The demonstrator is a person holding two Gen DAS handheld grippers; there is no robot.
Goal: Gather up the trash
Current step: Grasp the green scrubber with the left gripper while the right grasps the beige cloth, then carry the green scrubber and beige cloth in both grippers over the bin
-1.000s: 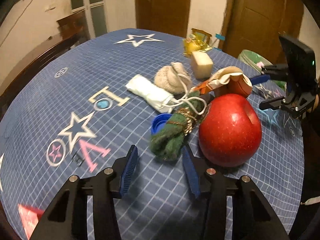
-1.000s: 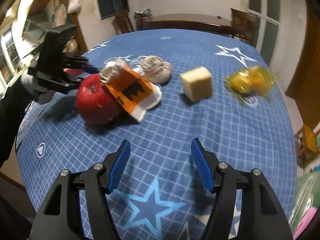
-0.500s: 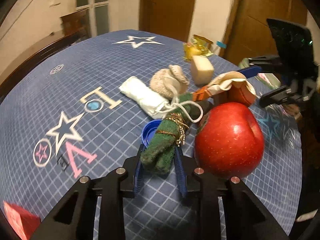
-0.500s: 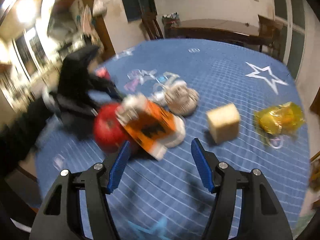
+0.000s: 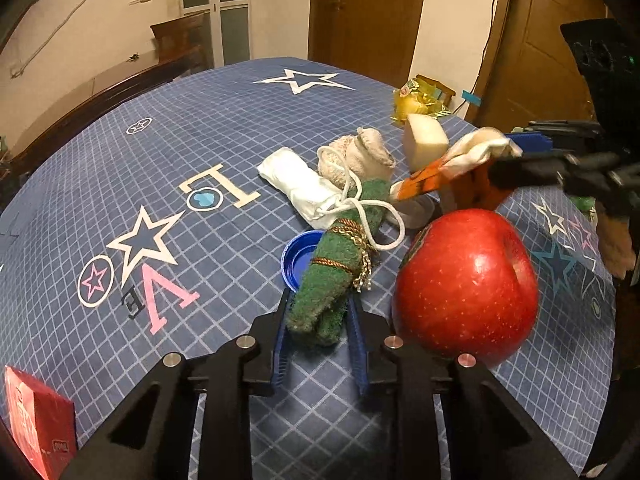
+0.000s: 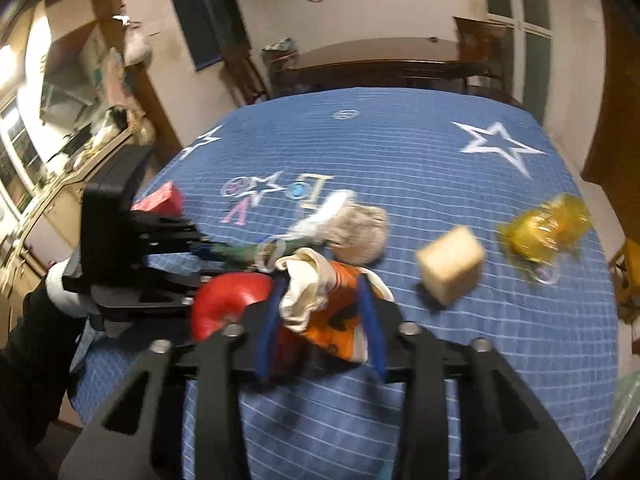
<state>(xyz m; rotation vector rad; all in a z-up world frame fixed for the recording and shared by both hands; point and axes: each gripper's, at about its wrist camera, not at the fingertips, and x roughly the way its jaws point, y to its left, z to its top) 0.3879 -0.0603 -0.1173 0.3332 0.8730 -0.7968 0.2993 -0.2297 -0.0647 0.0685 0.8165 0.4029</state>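
- Trash lies in a loose cluster on the blue star-print tabletop (image 5: 168, 128); left wrist view first.
- The left gripper (image 5: 320, 320) has its blue fingers (image 5: 280, 340) clamped on the near end of a green fuzzy bundle (image 5: 332, 280) tied with gold cord; the jaws are closing only slightly, pads already on the bundle.
- A blue bottle cap (image 5: 298, 260) lies open side up just beside the bundle, with nothing visible inside it.
- A white cord loops over the bundle from a white folded cloth (image 5: 300, 184), and a beige knitted pouch (image 5: 360, 156) sits behind it.
- A red apple (image 5: 466, 284) stands just to the right of the left gripper.
- Behind the apple, the right gripper (image 5: 516, 152) grasps an orange and white paper cup (image 5: 460, 168), crumpled and tilted; its contents cannot be seen.
- A tan cube (image 5: 424, 144) and a yellow wrapper (image 5: 418, 98) lie farther back; a red box (image 5: 36, 416) sits at the near left edge.
- Right wrist view, blurred: the right gripper (image 6: 320, 320) has its jaws closing, with the paper cup (image 6: 320, 304) between the fingers and pressed by them.
- The apple (image 6: 228, 300) is just to the left, the tan cube (image 6: 450, 264) and yellow wrapper (image 6: 548, 228) to the right.
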